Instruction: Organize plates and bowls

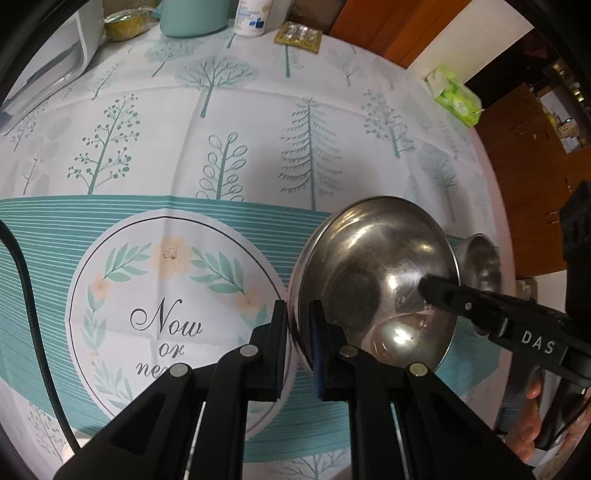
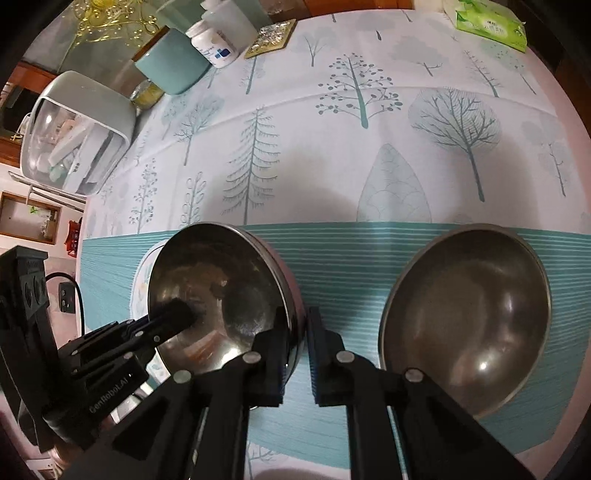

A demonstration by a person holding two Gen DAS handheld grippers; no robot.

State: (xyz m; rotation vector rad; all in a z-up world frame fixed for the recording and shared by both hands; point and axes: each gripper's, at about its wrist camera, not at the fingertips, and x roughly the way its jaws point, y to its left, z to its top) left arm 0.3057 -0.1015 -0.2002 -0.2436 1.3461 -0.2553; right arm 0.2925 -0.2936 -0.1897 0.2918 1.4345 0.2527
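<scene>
A steel bowl (image 1: 373, 280) sits on the patterned tablecloth, held at two sides of its rim. My left gripper (image 1: 299, 339) is shut on its near-left rim. My right gripper (image 2: 297, 349) is shut on the opposite rim of the same bowl (image 2: 218, 291), one finger inside, one outside. The right gripper's finger shows in the left wrist view (image 1: 443, 291) inside the bowl; the left gripper's finger shows in the right wrist view (image 2: 173, 314). A second steel bowl (image 2: 465, 314) stands to the right on the cloth, free; it also shows in the left wrist view (image 1: 480, 262).
At the table's back stand a teal container (image 2: 170, 66), a white pill bottle (image 2: 216, 42), a gold coaster (image 2: 269, 37), a clear-fronted white appliance (image 2: 74, 136) and a green tissue pack (image 2: 491, 22). A black cable (image 1: 33, 295) runs along the left edge.
</scene>
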